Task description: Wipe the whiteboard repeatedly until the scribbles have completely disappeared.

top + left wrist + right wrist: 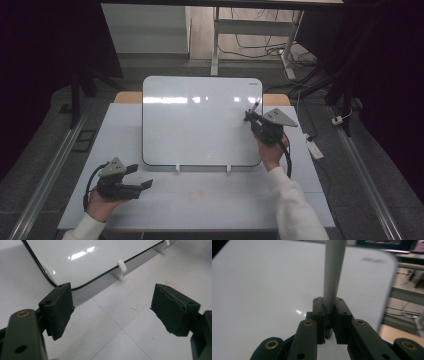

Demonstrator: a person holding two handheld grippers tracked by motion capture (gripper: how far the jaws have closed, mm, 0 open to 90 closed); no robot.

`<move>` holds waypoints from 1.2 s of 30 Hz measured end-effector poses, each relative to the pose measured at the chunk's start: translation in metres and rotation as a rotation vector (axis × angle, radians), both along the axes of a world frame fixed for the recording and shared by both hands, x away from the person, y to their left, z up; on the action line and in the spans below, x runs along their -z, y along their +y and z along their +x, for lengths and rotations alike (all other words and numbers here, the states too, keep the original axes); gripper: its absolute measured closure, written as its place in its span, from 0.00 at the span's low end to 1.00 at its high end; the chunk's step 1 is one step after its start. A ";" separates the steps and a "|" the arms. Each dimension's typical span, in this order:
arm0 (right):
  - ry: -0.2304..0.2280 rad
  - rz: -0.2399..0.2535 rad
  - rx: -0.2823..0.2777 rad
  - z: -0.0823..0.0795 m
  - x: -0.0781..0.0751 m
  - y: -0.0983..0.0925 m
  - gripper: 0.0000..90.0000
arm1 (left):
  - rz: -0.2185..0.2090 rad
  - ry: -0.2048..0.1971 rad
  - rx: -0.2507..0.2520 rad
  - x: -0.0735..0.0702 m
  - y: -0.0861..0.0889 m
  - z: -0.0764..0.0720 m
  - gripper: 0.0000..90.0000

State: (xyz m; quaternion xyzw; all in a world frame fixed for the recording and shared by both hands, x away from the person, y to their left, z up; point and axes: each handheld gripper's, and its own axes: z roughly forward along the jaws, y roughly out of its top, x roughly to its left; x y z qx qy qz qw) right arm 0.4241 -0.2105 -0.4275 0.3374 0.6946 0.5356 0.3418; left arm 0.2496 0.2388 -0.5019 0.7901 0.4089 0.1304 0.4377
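Observation:
A blank whiteboard (200, 120) leans on two white feet on the table, with its dark-edged corner (75, 260) close ahead in the left gripper view. My right gripper (253, 117) is over the board's right edge, shut on a grey marker (333, 272) that sticks out forward between the pads. In the high view the marker (254, 107) points up and away near the board's upper right. My left gripper (141, 176) rests open on the table in front of the board's lower left corner, nothing between its pads (58, 308).
The white table (200, 200) has bare room in front of the board, with a faint red smudge (197, 194) near its middle. Two white support feet (120, 266) hold the board's lower edge. A power strip (315, 148) lies on the floor past the table's right edge.

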 end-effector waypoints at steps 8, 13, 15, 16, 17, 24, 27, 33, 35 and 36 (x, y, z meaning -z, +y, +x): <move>0.016 0.080 -0.004 0.011 -0.006 -0.003 0.90 | -0.002 0.003 -0.003 0.001 0.002 0.001 0.21; -0.009 0.068 0.024 0.015 -0.010 -0.002 0.90 | -0.002 0.001 -0.002 0.000 0.001 0.000 0.21; -0.013 0.093 0.052 0.021 -0.015 -0.007 0.90 | -0.004 0.000 -0.003 0.000 0.001 0.000 0.21; -0.010 0.099 0.055 0.023 -0.016 -0.008 0.90 | -0.004 0.000 -0.003 0.000 0.001 0.000 0.21; -0.012 0.095 0.055 0.022 -0.015 -0.007 0.90 | -0.004 0.001 -0.004 0.000 0.002 0.000 0.21; 0.011 0.010 -0.075 0.004 0.001 0.019 0.90 | -0.003 0.000 -0.002 0.000 0.001 0.000 0.21; -0.006 0.028 -0.026 0.009 -0.005 0.014 0.90 | -0.003 0.000 -0.003 0.000 0.001 0.000 0.21; 0.001 0.078 -0.014 0.018 -0.010 0.013 0.90 | -0.002 0.003 -0.004 0.001 0.002 0.001 0.21; 0.008 0.046 -0.058 0.010 -0.003 0.022 0.90 | -0.004 0.003 -0.004 0.001 0.002 0.001 0.21; 0.016 0.039 -0.082 0.006 0.002 0.026 0.90 | -0.004 0.002 -0.003 0.001 0.002 0.000 0.21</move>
